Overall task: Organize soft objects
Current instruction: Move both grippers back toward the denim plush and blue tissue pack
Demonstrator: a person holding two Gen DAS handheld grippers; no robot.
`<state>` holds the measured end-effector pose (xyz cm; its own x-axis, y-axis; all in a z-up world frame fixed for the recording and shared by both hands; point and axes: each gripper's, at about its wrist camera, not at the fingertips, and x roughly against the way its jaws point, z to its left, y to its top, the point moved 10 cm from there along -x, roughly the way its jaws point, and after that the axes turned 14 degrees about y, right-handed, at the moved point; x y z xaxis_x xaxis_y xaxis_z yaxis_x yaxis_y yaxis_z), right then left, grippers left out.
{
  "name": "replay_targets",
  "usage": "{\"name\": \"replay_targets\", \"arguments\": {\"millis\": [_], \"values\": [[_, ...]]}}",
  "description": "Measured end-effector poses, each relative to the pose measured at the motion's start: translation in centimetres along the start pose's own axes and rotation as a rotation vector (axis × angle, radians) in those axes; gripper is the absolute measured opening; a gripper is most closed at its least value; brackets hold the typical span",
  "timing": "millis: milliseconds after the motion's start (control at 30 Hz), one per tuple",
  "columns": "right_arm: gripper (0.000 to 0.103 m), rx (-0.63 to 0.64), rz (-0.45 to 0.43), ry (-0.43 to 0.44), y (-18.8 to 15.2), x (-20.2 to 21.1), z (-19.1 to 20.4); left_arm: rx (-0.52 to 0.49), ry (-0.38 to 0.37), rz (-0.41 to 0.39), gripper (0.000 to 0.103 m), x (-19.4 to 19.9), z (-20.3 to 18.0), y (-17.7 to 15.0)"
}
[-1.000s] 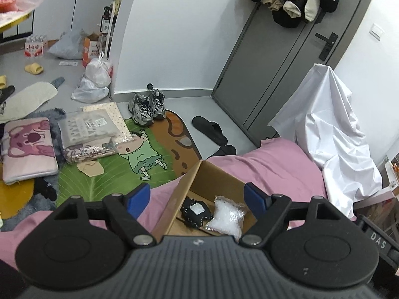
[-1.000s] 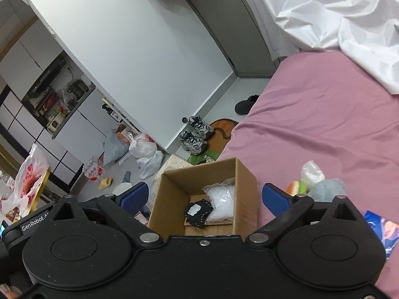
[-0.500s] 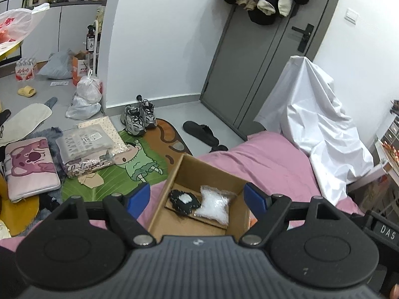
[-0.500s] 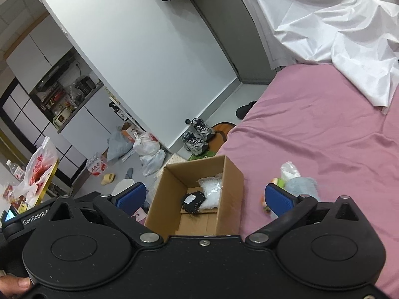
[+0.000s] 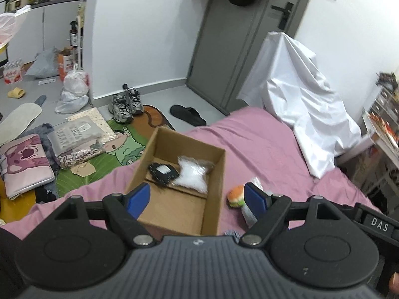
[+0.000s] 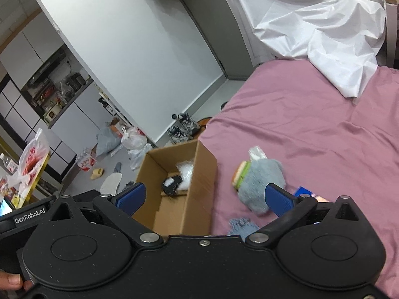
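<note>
Both my hand-held grippers, left point(image 5: 197, 196) and right point(image 6: 204, 196), gape empty above the cardboard box point(image 5: 214, 174); reaching for the grey plush point(image 6: 261, 182), I could knock the burger toy point(image 6: 240, 174) aside.

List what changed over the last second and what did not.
Both views pulled back from the cardboard box, so the burger plush and grey plush on the pink bed came into sight. Nothing was grasped or released. The left gripper and right gripper stay open and empty; the black item and white bag remain in the box.
</note>
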<state>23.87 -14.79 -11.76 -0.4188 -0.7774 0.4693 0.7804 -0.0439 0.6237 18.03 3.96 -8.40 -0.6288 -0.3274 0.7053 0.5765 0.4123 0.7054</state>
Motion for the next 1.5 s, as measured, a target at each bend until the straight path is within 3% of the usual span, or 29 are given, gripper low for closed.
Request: {"name": "replay_targets", "arguments": {"millis": [567,967,1500], "values": [[0.103,-0.152,0.074,-0.081,-1.8,0.7,-4.7,-0.034,-0.024,0.091,0.081,-1.1,-4.9,-5.4],[0.103,-0.379,0.016,-0.162,-2.2,1.4,-10.0,-0.013,-0.022,0.157,0.081,-3.5,-8.7,-7.5],[0.096,-0.575,-0.022,-0.229,-3.5,0.8,-14.4,-0.086,-0.017,0.228,0.076,-7.9,-13.1,-11.1]]}}
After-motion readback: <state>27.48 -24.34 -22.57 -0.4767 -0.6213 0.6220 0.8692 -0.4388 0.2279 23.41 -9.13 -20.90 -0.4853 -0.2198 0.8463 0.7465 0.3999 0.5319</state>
